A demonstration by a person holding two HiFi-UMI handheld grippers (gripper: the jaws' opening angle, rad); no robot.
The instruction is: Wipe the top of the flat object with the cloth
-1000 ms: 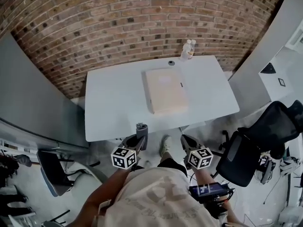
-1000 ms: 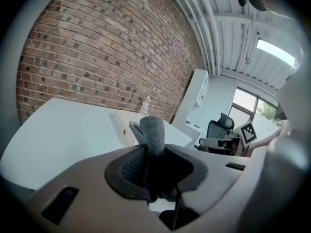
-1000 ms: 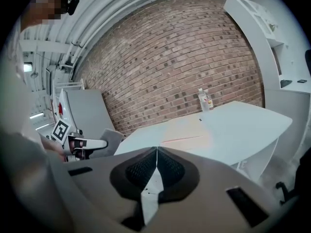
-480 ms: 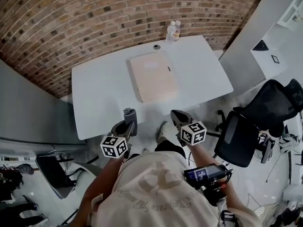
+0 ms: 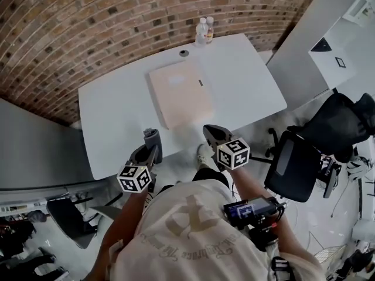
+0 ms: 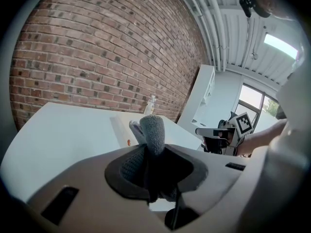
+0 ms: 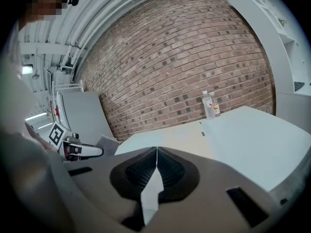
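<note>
The flat beige object [image 5: 179,92] lies in the middle of the white table [image 5: 117,116]. My left gripper [image 5: 147,152] is shut on a rolled grey cloth [image 5: 152,140], which stands up out of its jaws at the table's front edge. In the left gripper view the cloth [image 6: 153,129] fills the jaws, with the flat object [image 6: 121,126] beyond it. My right gripper [image 5: 209,133] hangs just off the front edge, right of the cloth, shut and empty. Its jaws [image 7: 156,152] meet in a thin line, with the flat object [image 7: 181,134] ahead.
Two clear bottles [image 5: 203,31] and a small dark round thing [image 5: 184,53] stand at the table's far edge by the brick wall. A black office chair [image 5: 316,148] is at the right, and a grey partition [image 5: 35,151] at the left.
Both grippers have come forward from below the table's front edge up to it. The cloth now overlaps the edge. Both stay shut.
</note>
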